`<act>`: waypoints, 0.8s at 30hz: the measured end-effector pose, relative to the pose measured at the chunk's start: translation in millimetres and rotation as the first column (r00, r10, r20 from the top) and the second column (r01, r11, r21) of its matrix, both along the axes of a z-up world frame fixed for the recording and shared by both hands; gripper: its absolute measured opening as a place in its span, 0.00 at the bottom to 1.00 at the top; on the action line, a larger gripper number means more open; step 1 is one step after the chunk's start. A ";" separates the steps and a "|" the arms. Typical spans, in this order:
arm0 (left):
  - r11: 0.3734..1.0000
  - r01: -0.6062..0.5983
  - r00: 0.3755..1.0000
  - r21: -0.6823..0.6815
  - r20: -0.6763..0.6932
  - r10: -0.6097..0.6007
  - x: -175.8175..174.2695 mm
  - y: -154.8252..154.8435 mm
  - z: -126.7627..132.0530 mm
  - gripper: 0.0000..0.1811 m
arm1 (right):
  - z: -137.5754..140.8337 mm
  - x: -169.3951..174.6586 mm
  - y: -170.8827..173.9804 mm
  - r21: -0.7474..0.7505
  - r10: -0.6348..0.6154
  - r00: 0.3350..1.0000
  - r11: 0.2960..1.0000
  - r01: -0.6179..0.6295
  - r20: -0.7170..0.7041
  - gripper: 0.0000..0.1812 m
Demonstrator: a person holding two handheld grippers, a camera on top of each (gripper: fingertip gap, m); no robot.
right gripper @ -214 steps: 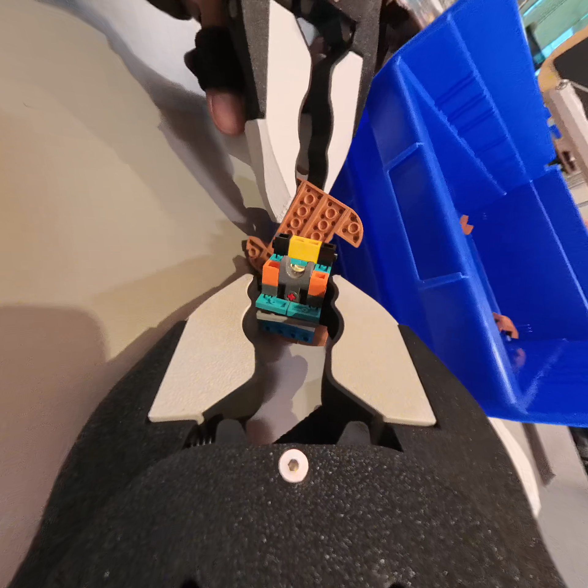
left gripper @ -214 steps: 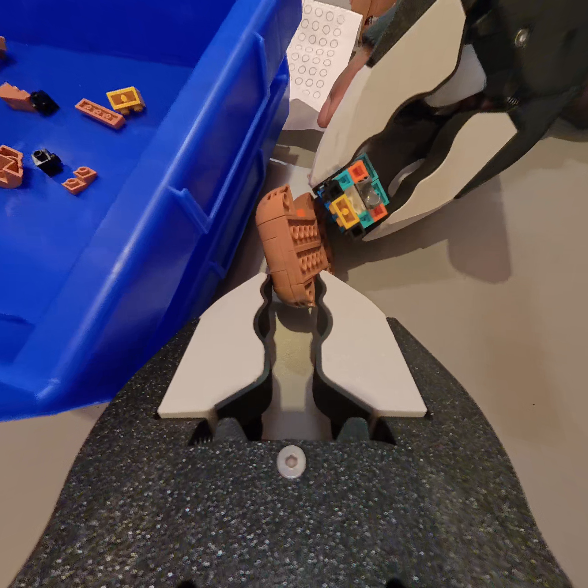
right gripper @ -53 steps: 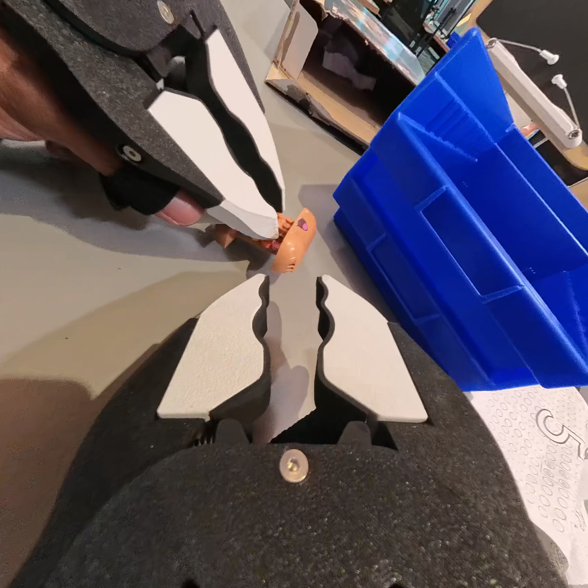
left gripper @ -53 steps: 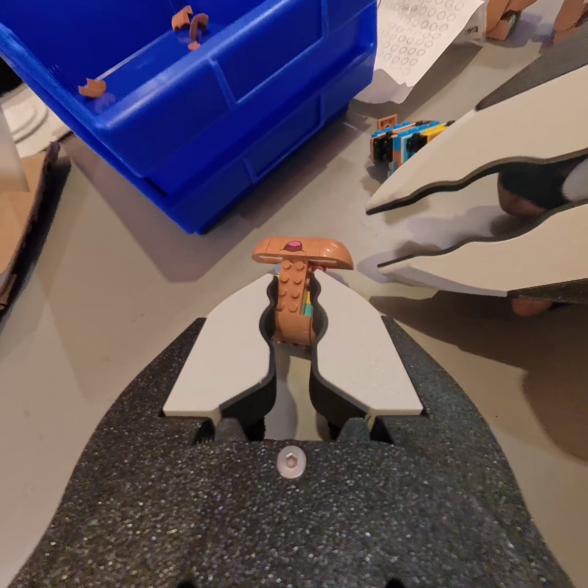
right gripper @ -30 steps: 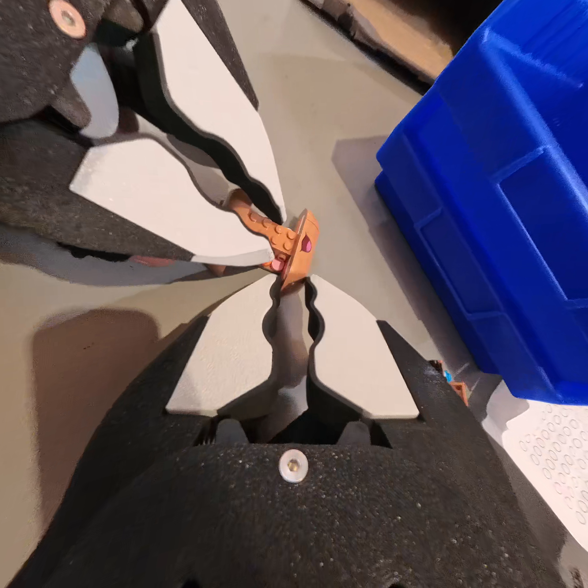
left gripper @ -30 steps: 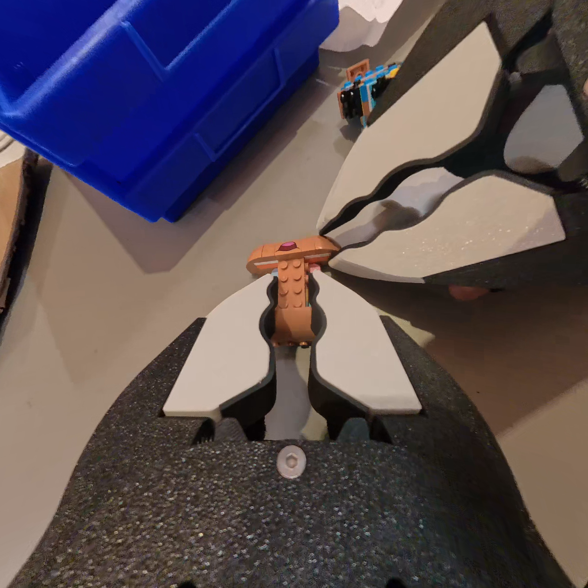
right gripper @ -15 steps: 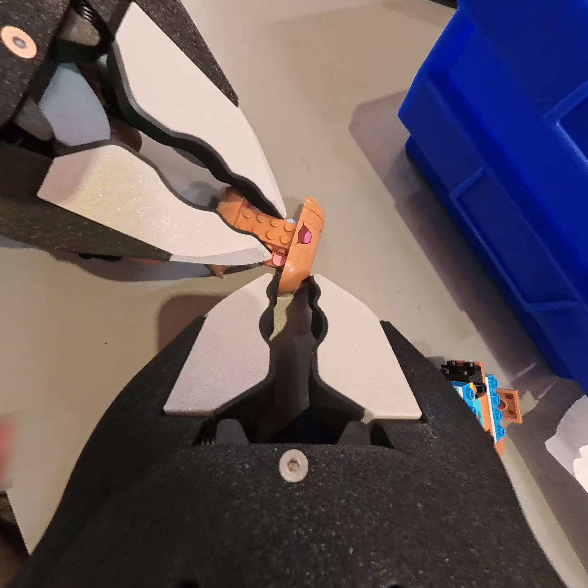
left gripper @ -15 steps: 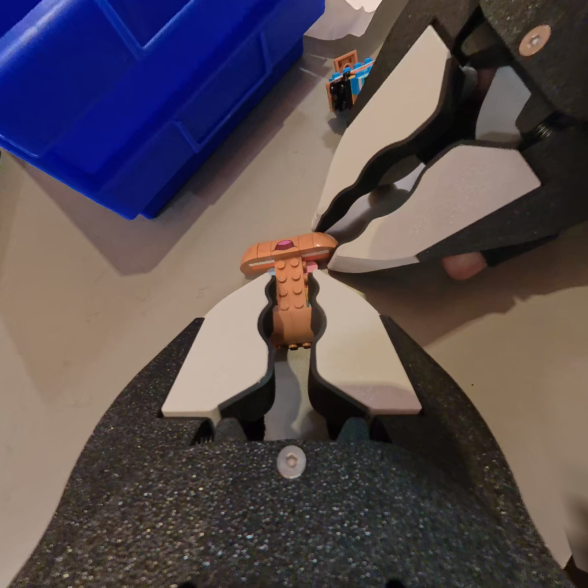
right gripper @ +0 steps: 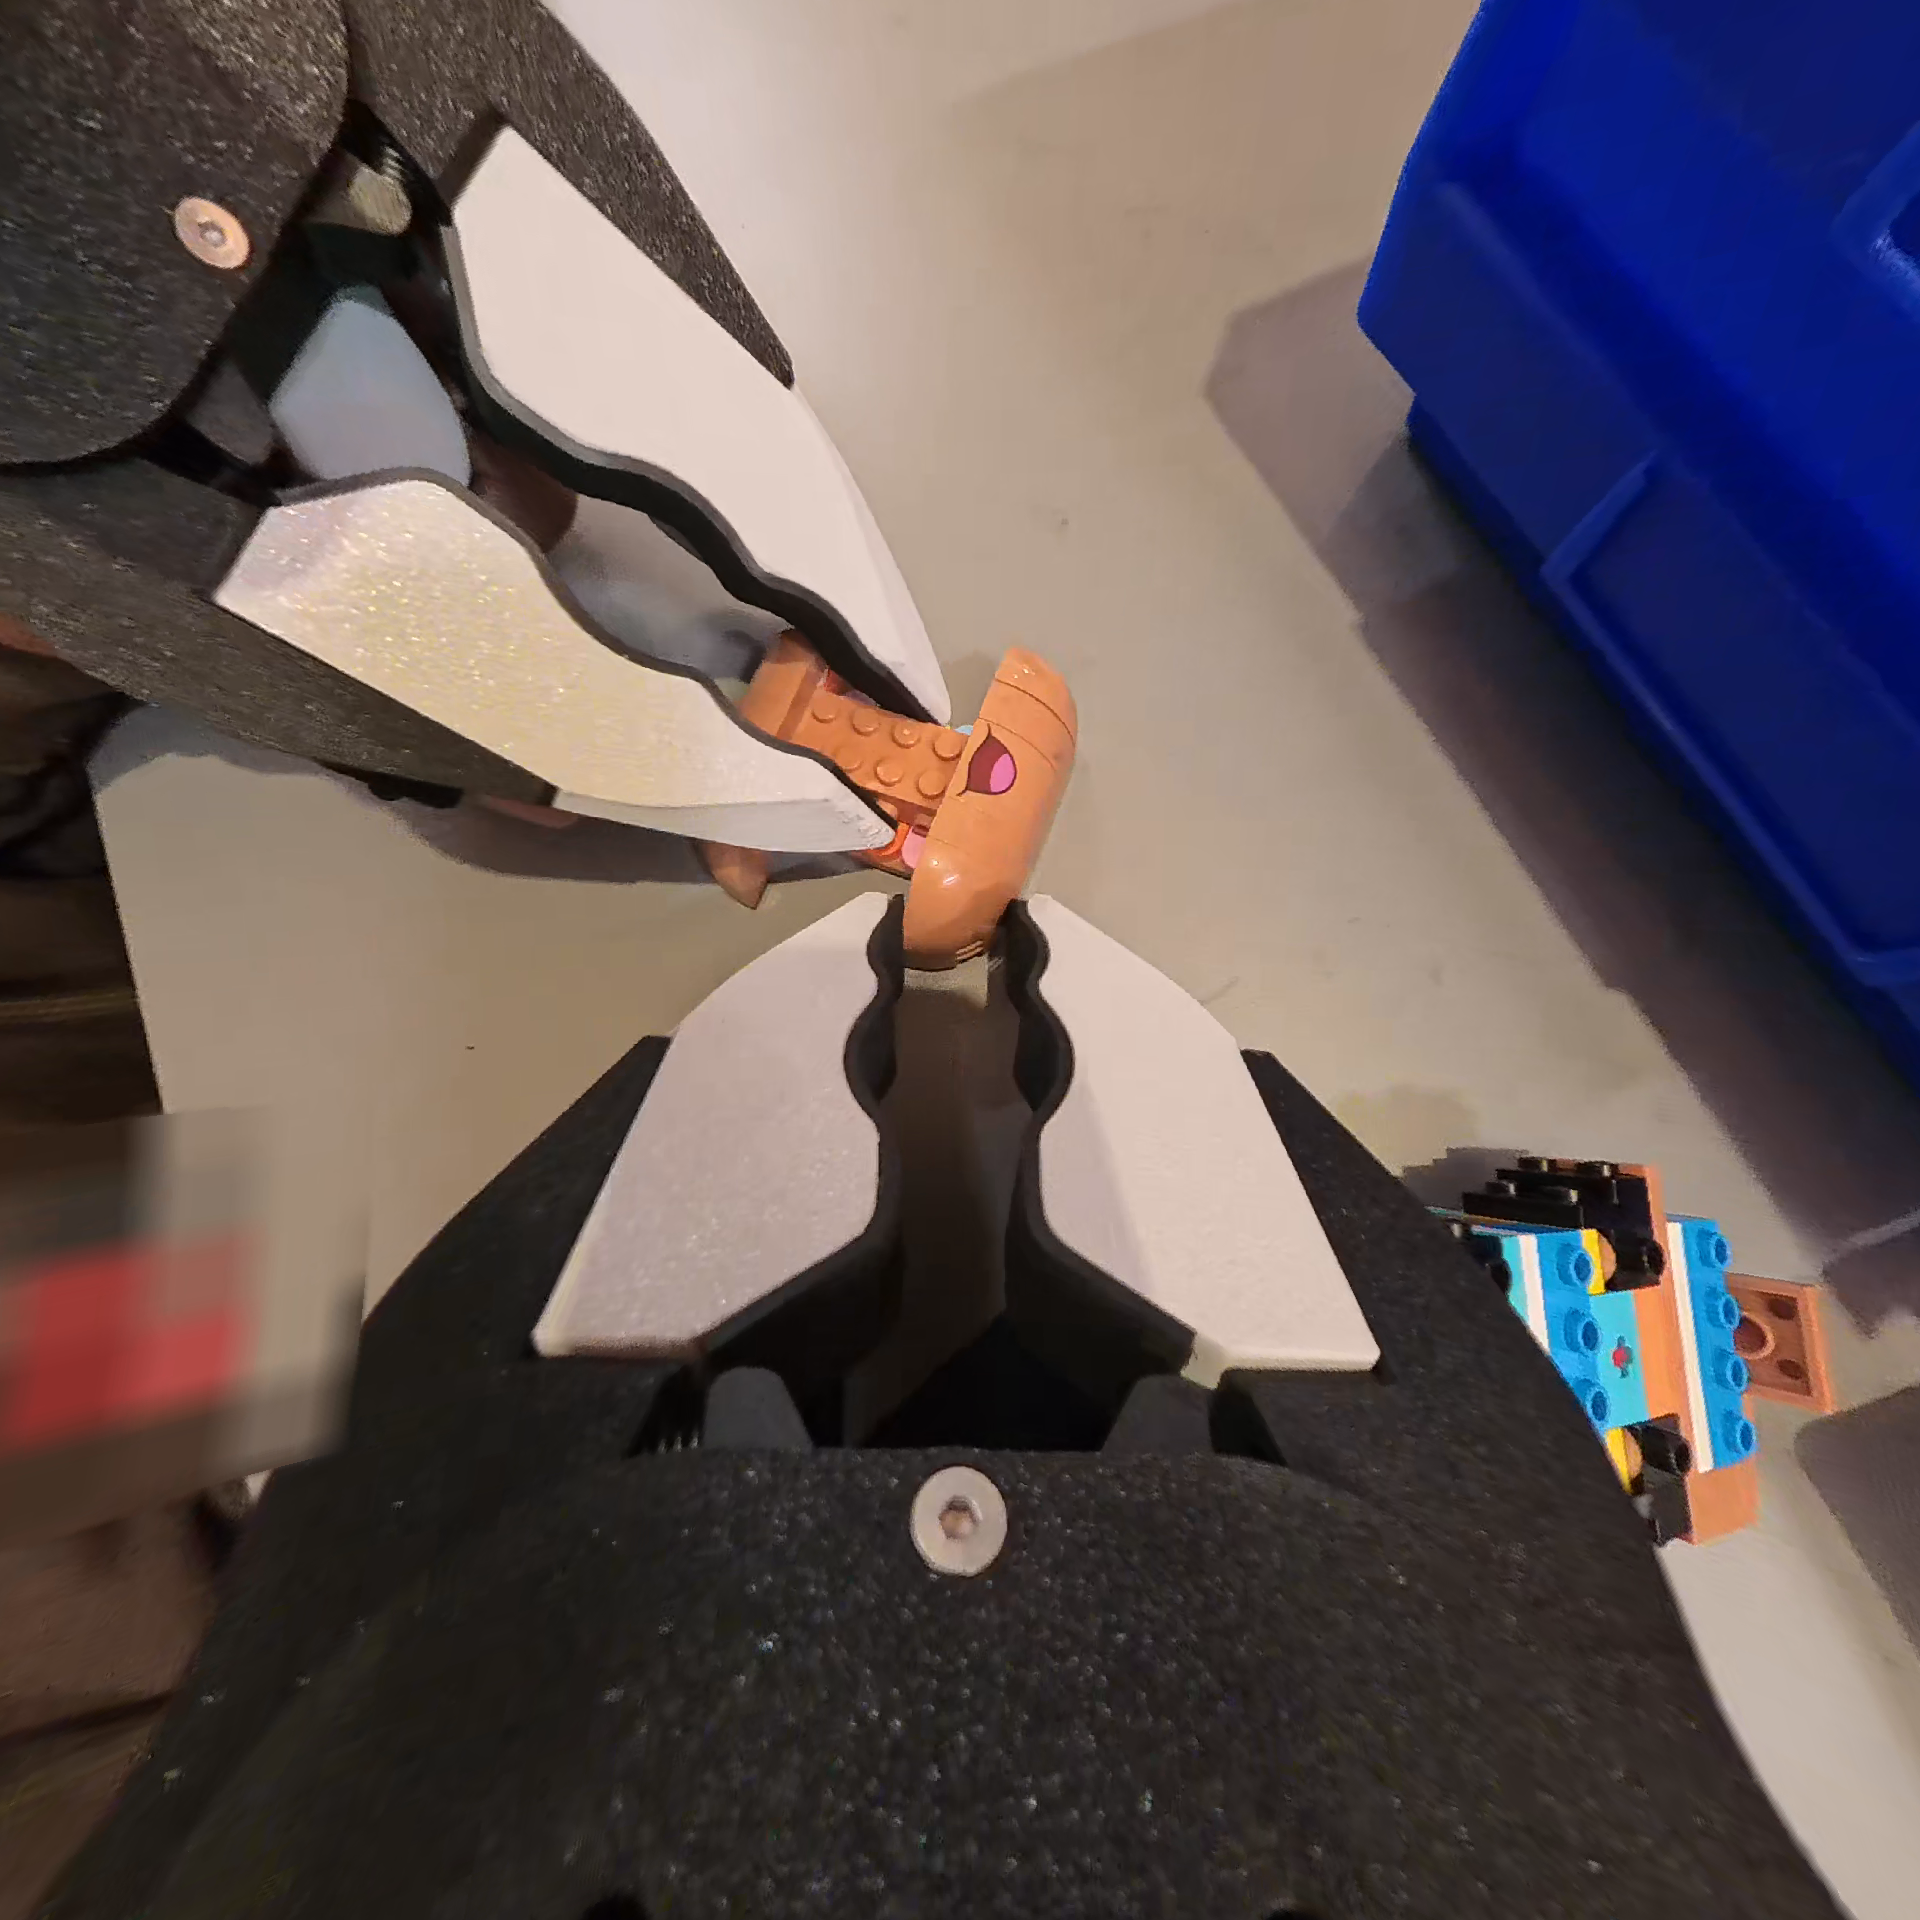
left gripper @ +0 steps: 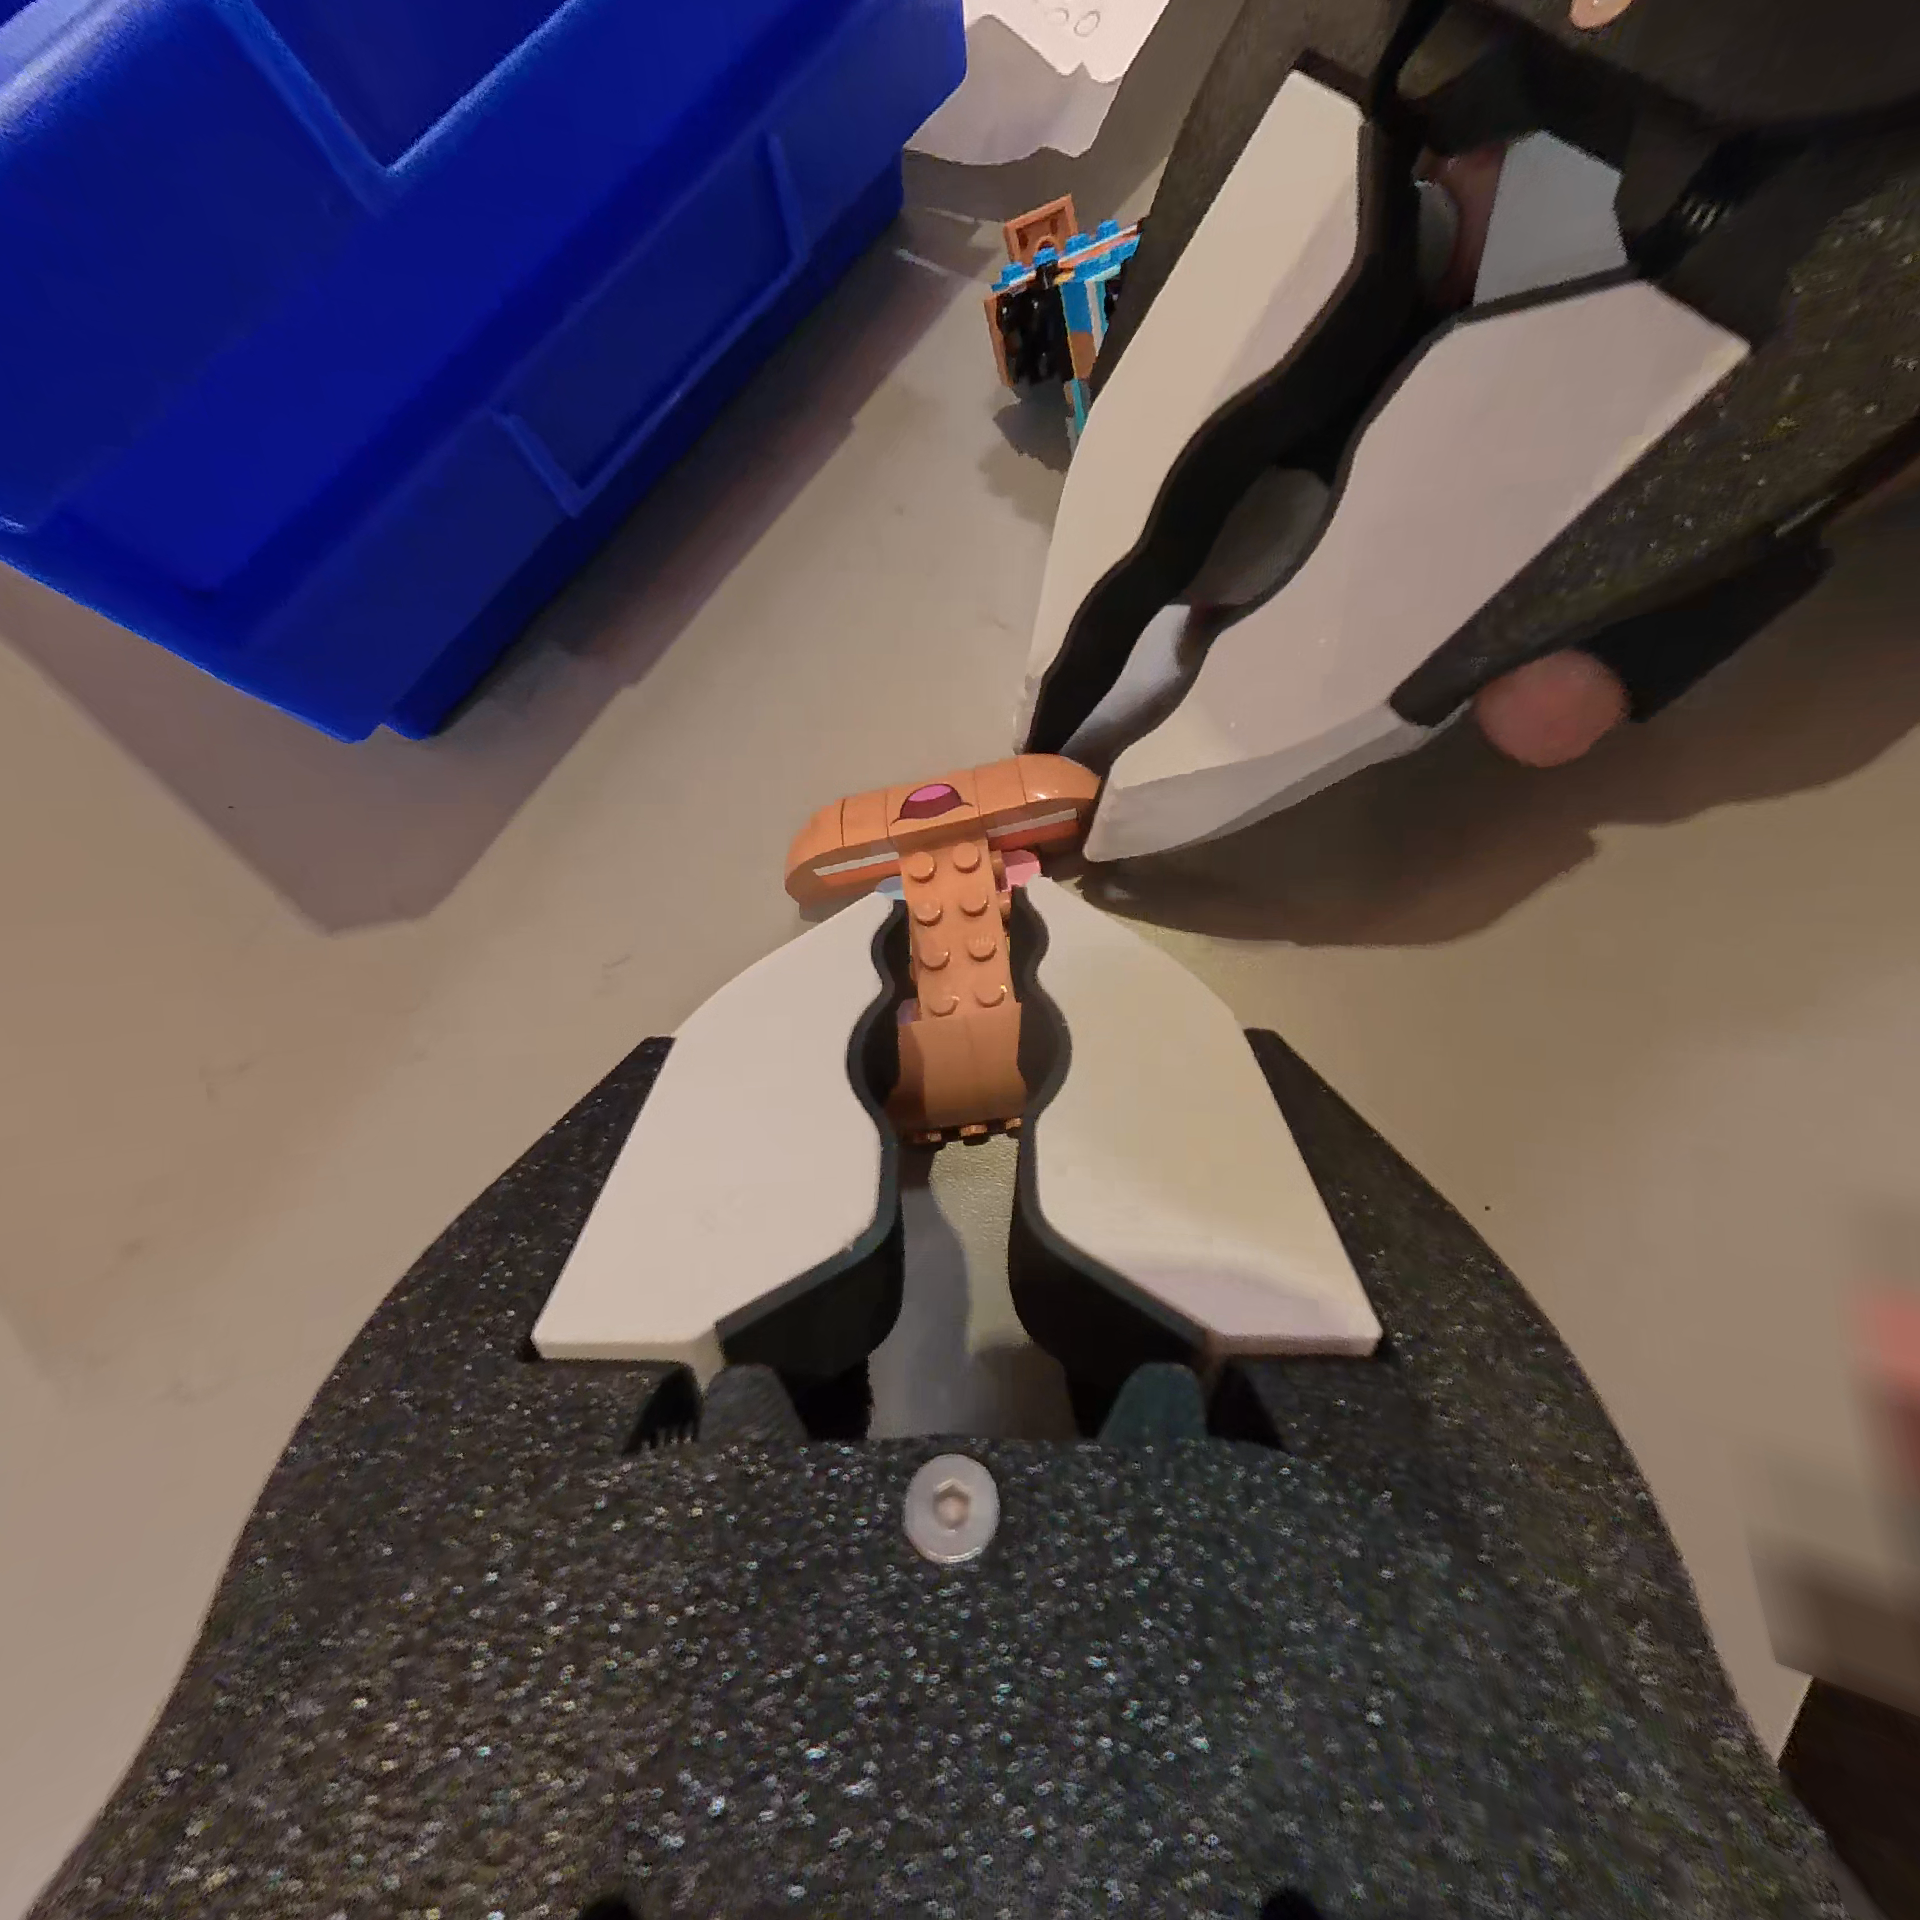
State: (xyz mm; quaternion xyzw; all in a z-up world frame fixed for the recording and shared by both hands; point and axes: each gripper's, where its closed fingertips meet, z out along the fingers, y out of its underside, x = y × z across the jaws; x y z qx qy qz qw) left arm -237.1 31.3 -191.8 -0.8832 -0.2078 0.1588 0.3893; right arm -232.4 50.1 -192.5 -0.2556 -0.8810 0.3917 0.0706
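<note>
A T-shaped orange-brown brick piece [left gripper: 961, 997] has its studded stem clamped in my left gripper [left gripper: 961, 914], which is shut on it just above the grey table. Its rounded crosspiece [left gripper: 935, 821] carries a pink mark. My right gripper [left gripper: 1065, 790] comes in from the upper right, its tips closed on the crosspiece's right end. In the right wrist view the crosspiece's end [right gripper: 982, 831] sits between my right gripper's tips [right gripper: 951, 920], and the left gripper [right gripper: 914, 769] holds the stem from the upper left.
A blue plastic bin [left gripper: 416, 312] stands on the table to the far left, and at the right in the right wrist view [right gripper: 1714, 416]. A multi-coloured brick block [left gripper: 1049, 312] lies beside it [right gripper: 1621, 1340]. White paper [left gripper: 1039, 62] lies beyond. My two grippers' fingertips are within a few centimetres of each other.
The right gripper let go of the multi-coloured block, which now lies on the table, then moved in and closed on the end of the crosspiece. The left gripper has kept hold of the brown piece.
</note>
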 end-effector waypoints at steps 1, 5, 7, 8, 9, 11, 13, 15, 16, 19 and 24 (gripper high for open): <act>1.000 0.003 1.000 0.003 0.003 -0.003 0.2 0.1 0.2 0.10 | 0.6 0.3 0.1 -0.010 0.003 1.000 1.000 -0.003 0.012 0.11; 1.000 0.009 1.000 0.009 0.007 -0.010 0.9 0.3 0.6 0.10 | 1.6 1.5 0.2 -0.031 0.007 0.999 0.999 -0.005 0.051 0.11; 1.000 0.014 1.000 0.013 0.008 -0.014 1.6 0.4 1.1 0.10 | 2.5 2.3 0.3 -0.047 0.003 0.997 0.999 0.001 0.073 0.11; 1.000 0.016 1.000 0.016 0.006 -0.016 1.8 0.6 1.5 0.10 | 3.1 2.6 0.4 -0.060 -0.002 0.996 0.998 0.007 0.088 0.11; 1.000 0.017 1.000 0.019 0.006 -0.017 2.1 0.7 1.9 0.10 | 4.0 2.9 0.4 -0.073 -0.005 0.995 0.997 0.013 0.104 0.11; 0.999 0.019 1.000 0.026 0.008 -0.020 2.4 0.7 2.6 0.10 | 5.3 3.4 0.3 -0.099 -0.010 0.991 0.995 0.024 0.134 0.11; 0.999 0.021 1.000 0.030 0.010 -0.021 2.7 0.7 3.1 0.10 | 6.3 3.7 0.2 -0.116 -0.013 0.989 0.993 0.030 0.151 0.11; 0.999 0.020 1.000 0.038 0.014 -0.020 2.6 0.6 3.7 0.10 | 7.4 3.7 0.0 -0.135 -0.018 0.987 0.990 0.040 0.161 0.11; 0.999 0.017 1.000 0.039 0.016 -0.018 2.3 0.3 3.6 0.10 | 7.8 3.3 -0.4 -0.135 -0.022 0.989 0.990 0.042 0.147 0.11; 1.000 0.028 0.999 0.013 0.035 -0.029 4.3 0.3 -0.6 0.10 | 0.2 6.4 -0.3 -0.001 -0.014 1.000 1.000 0.014 0.008 0.11; 0.999 0.044 0.998 0.023 0.042 -0.045 7.5 0.6 0.1 0.10 | -5.8 7.0 1.3 0.167 -0.056 0.988 0.983 0.080 -0.147 0.14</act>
